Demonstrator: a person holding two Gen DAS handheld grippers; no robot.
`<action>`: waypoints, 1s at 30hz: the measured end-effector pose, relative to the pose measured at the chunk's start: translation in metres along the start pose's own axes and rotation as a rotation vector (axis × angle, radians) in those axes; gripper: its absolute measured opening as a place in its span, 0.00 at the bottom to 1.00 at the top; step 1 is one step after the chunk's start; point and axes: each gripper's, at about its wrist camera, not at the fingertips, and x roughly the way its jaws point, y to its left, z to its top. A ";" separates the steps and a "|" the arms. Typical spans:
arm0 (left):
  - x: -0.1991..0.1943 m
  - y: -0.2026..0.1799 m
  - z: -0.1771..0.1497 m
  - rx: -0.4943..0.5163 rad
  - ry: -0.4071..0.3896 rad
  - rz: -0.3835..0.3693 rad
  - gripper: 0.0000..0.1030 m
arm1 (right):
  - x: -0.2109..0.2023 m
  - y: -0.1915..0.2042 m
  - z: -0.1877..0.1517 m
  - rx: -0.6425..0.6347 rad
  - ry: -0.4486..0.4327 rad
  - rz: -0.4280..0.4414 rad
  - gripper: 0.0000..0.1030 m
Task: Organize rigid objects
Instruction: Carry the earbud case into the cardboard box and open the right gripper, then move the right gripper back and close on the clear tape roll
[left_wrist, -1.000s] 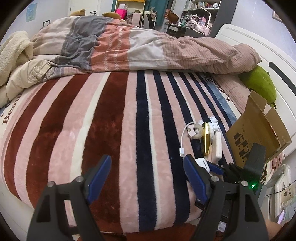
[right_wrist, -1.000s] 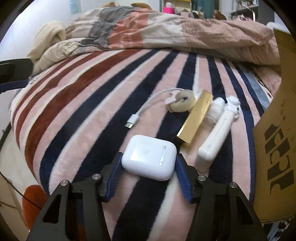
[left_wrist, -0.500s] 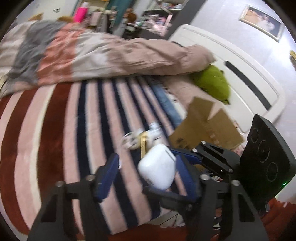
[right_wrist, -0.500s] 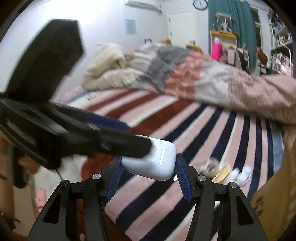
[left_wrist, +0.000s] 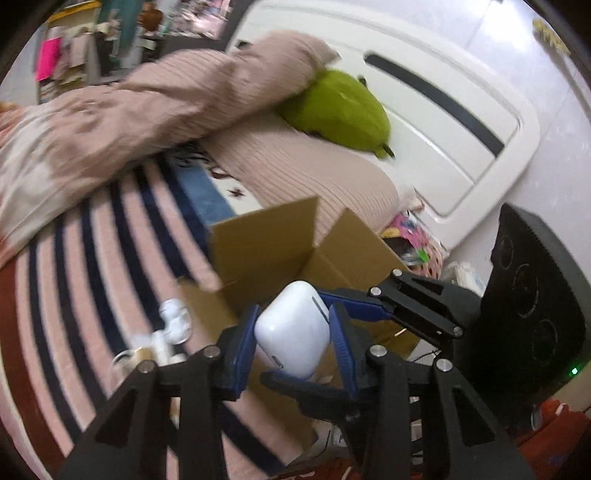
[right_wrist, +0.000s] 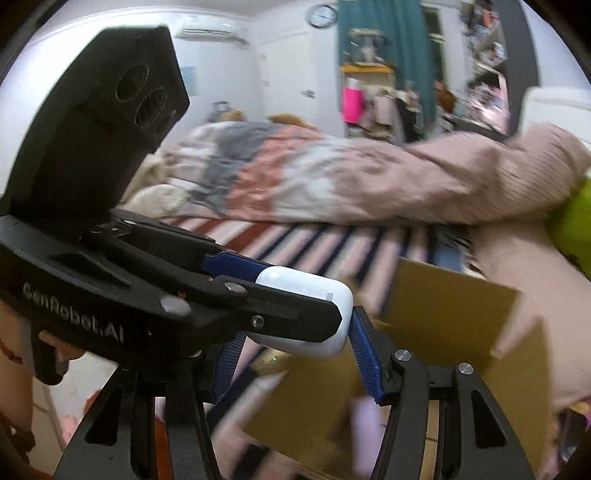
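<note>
striped bedding (left_wrist: 92, 266) fills the scene, with an open cardboard box (left_wrist: 266, 243) resting on it. above the box, the right gripper (right_wrist: 295, 332) pinches a white earbud case (left_wrist: 293, 332); the left gripper (left_wrist: 293, 334) has just been closing onto it. likely a handover, then lowering into the box.
</note>
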 end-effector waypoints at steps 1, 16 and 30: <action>0.012 -0.005 0.005 0.006 0.026 -0.006 0.34 | -0.001 -0.010 -0.001 0.008 0.025 -0.021 0.50; 0.023 -0.005 0.007 -0.031 0.055 0.033 0.56 | 0.002 -0.060 -0.025 0.082 0.222 -0.091 0.52; -0.132 0.105 -0.119 -0.248 -0.230 0.387 0.68 | 0.008 0.068 0.007 -0.064 0.026 0.091 0.55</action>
